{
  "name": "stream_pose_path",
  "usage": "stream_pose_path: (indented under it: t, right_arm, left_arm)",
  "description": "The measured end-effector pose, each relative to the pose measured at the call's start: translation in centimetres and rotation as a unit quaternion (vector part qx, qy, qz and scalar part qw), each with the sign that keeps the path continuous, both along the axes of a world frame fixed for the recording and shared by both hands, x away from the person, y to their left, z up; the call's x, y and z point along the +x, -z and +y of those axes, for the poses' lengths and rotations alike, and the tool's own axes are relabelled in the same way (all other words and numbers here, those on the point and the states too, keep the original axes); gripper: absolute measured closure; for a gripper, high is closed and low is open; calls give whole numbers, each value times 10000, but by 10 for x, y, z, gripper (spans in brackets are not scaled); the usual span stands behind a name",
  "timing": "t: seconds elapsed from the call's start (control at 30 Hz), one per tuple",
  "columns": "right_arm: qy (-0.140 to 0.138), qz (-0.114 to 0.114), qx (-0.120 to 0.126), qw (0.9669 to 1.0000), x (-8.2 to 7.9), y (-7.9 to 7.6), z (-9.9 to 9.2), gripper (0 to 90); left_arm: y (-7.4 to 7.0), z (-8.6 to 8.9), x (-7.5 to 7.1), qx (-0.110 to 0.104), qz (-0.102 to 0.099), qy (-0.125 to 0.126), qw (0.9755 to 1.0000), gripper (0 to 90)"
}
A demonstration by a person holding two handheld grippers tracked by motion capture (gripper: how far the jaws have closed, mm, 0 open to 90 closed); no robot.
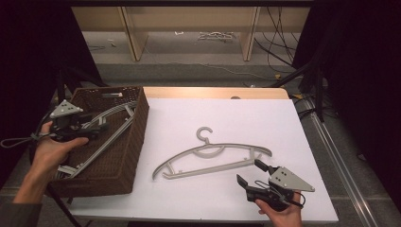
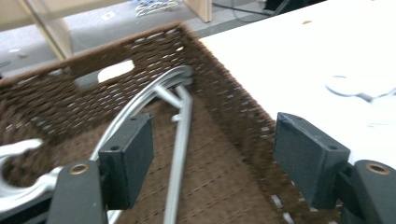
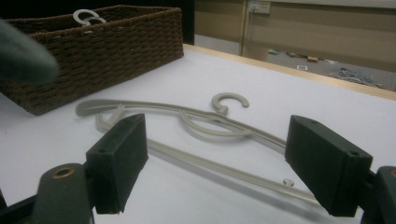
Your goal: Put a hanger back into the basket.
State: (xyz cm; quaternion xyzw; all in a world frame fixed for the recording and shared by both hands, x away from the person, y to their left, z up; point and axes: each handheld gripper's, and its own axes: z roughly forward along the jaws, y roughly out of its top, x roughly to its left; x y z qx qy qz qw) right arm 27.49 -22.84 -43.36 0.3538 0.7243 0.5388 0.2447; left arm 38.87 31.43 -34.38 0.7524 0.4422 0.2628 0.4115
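Note:
A grey plastic hanger (image 1: 213, 156) lies flat on the white table, hook pointing away from me; the right gripper view has this hanger (image 3: 196, 121) just beyond the jaws. My right gripper (image 1: 250, 173) stays low near the hanger's right end, open and holding nothing (image 3: 217, 158). Several grey hangers (image 1: 111, 125) lie in a brown wicker basket (image 1: 137, 142) at the left. My left gripper (image 1: 98, 126) hovers over the basket, open, with nothing between its jaws (image 2: 215, 158). Below those jaws lie the basket's hangers (image 2: 180, 140).
The basket's woven wall (image 2: 224, 93) stands between the left gripper and the white tabletop (image 1: 265, 123). The table's wooden far edge (image 1: 213, 92) borders a floor with cables. Hanger hooks (image 3: 86, 16) poke above the basket rim.

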Motion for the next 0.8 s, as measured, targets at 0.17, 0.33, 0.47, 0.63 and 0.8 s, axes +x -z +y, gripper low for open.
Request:
stream_pose_path:
  t: [0.17,0.33,0.47,0.63,0.8]
  right_arm:
    - [-9,-7,-8,10000,0,0,0,222]
    - [10,-6,25,10000,0,0,0,222]
    - [24,-24,42,10000,0,0,0,222]
    - [-7,-37,24,10000,0,0,1,221]
    - [14,-32,35,10000,0,0,0,220]
  left_arm:
    - [-6,-24,-7,-92,-138,360,9992,268]
    - [-10,-43,-12,-177,-193,650,9975,264]
    - [-9,-55,-15,-261,-281,878,9954,250]
    - [-5,-72,-16,-391,-271,1113,9927,243]
    - [-1,-90,-18,-449,-228,1292,9903,226]
